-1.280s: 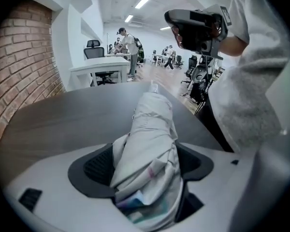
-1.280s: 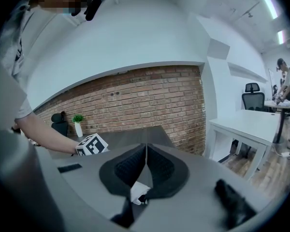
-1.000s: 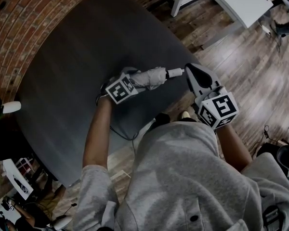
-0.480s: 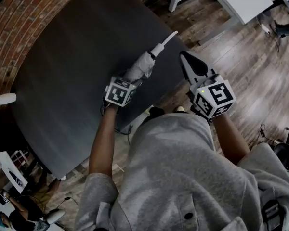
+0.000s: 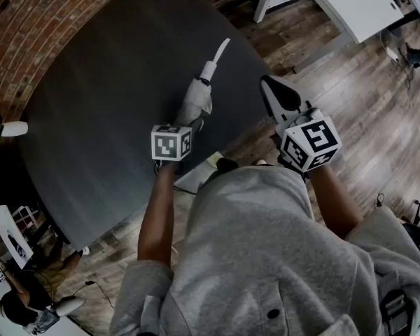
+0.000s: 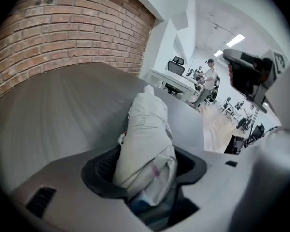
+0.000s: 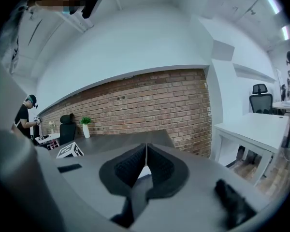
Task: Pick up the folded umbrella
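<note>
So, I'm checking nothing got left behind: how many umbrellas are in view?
1: the folded umbrella, gripped by the left hand-held gripper over the dark table. The person's body hides part of the table's near edge, so another could lie unseen.

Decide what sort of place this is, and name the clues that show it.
Probably an open-plan office or studio: a brick wall runs behind a long dark table, and nearby are a white desk, an office chair and wood flooring.
</note>
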A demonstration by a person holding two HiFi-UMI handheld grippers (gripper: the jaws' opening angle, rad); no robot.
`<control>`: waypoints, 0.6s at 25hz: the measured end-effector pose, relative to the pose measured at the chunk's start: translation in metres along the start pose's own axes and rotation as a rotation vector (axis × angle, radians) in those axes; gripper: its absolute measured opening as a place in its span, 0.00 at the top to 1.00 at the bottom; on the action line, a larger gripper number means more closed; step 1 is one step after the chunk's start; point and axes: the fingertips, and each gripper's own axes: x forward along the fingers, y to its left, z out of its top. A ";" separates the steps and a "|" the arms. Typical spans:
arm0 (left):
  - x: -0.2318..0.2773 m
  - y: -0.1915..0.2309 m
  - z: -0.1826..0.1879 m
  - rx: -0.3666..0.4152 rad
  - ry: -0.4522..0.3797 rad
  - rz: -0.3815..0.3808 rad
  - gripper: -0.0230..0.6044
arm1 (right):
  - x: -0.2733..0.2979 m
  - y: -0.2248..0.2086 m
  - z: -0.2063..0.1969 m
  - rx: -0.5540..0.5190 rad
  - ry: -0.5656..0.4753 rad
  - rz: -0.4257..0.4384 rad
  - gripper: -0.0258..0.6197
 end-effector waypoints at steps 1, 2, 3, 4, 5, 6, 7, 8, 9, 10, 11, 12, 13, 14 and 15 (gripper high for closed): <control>-0.004 -0.001 -0.001 -0.018 -0.013 0.007 0.53 | -0.002 0.000 0.000 0.000 0.000 0.005 0.92; -0.008 -0.002 -0.002 -0.037 -0.028 0.016 0.53 | -0.002 0.001 0.001 0.000 0.000 0.011 0.92; -0.011 -0.001 -0.001 -0.054 -0.046 0.028 0.53 | -0.003 0.001 0.001 -0.003 -0.001 0.017 0.92; -0.016 0.000 0.000 -0.070 -0.068 0.038 0.53 | -0.002 0.003 0.002 -0.006 -0.001 0.023 0.92; -0.021 0.001 0.001 -0.088 -0.093 0.046 0.53 | -0.002 0.005 0.002 -0.008 -0.001 0.031 0.92; -0.026 0.001 0.002 -0.107 -0.121 0.052 0.53 | -0.001 0.008 0.003 -0.011 -0.001 0.039 0.92; -0.033 0.000 0.004 -0.125 -0.149 0.060 0.53 | -0.002 0.010 0.003 -0.013 0.000 0.048 0.92; -0.040 -0.001 0.006 -0.144 -0.176 0.070 0.53 | -0.002 0.012 0.003 -0.015 0.000 0.057 0.92; -0.047 -0.002 0.008 -0.161 -0.204 0.081 0.53 | -0.003 0.014 0.002 -0.018 0.000 0.067 0.92; -0.055 -0.003 0.009 -0.177 -0.233 0.092 0.53 | -0.004 0.016 0.002 -0.022 0.000 0.077 0.92; -0.063 -0.005 0.011 -0.190 -0.263 0.102 0.53 | -0.004 0.018 0.002 -0.027 0.000 0.088 0.92; -0.072 -0.007 0.012 -0.201 -0.294 0.113 0.53 | -0.005 0.020 0.002 -0.031 -0.002 0.099 0.92; -0.081 -0.009 0.013 -0.210 -0.323 0.126 0.53 | -0.007 0.021 0.002 -0.036 -0.005 0.109 0.92; -0.089 -0.012 0.014 -0.218 -0.352 0.140 0.53 | -0.009 0.021 0.003 -0.043 -0.008 0.118 0.92; -0.096 -0.016 0.015 -0.227 -0.379 0.154 0.53 | -0.012 0.020 0.004 -0.050 -0.010 0.125 0.92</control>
